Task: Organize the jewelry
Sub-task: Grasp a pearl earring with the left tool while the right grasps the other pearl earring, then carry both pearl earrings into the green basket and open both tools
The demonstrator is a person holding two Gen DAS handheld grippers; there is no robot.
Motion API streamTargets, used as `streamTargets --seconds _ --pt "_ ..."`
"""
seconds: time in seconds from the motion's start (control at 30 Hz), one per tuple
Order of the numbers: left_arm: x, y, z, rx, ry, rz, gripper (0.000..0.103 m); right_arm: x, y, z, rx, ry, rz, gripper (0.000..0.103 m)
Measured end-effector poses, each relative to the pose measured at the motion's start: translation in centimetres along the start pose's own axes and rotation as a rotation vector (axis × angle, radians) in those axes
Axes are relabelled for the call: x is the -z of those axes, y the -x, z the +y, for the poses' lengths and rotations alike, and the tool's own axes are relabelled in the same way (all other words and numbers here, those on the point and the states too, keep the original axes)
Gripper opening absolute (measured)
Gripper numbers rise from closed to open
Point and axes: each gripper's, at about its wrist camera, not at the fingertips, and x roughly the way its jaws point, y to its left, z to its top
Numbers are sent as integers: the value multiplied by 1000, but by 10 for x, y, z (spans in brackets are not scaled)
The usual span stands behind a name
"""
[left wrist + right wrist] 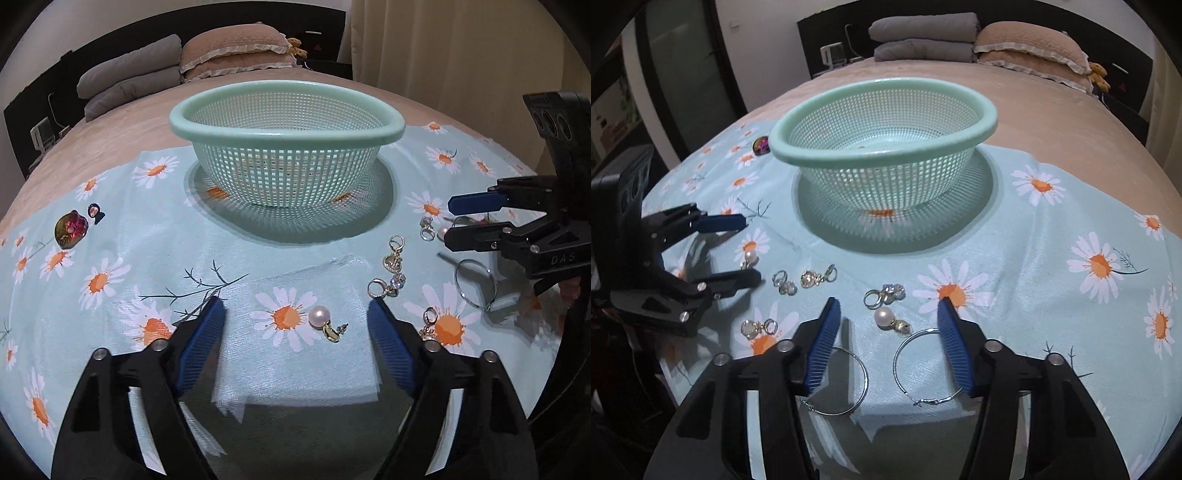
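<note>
A mint green mesh basket [286, 127] [886, 110] stands empty on a daisy-print cloth [110, 229]. Earrings lie loose in front of it. My left gripper [297, 314] is open and empty, low over the cloth, with a pearl earring [319, 316] between its fingers. It shows at the left of the right wrist view [751, 249], around that pearl earring [750, 256]. My right gripper [888, 314] is open and empty over another pearl earring [884, 317] and two silver hoops [916, 365]. It shows at the right of the left wrist view [448, 221].
Gold and crystal charm earrings [395, 256] [812, 278] lie between the grippers. A dark red brooch [70, 229] and a small black-and-white piece [95, 213] lie far left. Folded grey blankets [129, 81] and a beige pillow [236, 48] sit at the bed's head.
</note>
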Motion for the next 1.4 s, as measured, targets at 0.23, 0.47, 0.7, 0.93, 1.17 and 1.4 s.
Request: streamTargets --seconds 0.23,0.47,0.7,0.93,1.17,1.4 --pt "3 4 -20 53 -129 11 17 2 -9 11 14 68 46 15" --pt "-1 2 -16 95 -76 45 12 2 -8 11 18 76 51 12" --pt "-2 6 -9 123 -49 78 12 -1 0 5 16 67 51 11" --pt "-18 27 15 25 -18 22 11 -10 20 -5 23 53 12 11" --pt "-50 52 37 -54 18 -57 12 -24 37 -11 35 32 -30 11" --pt "-80 61 46 -64 70 -110 11 -60 55 -5 6 1 -128 11"
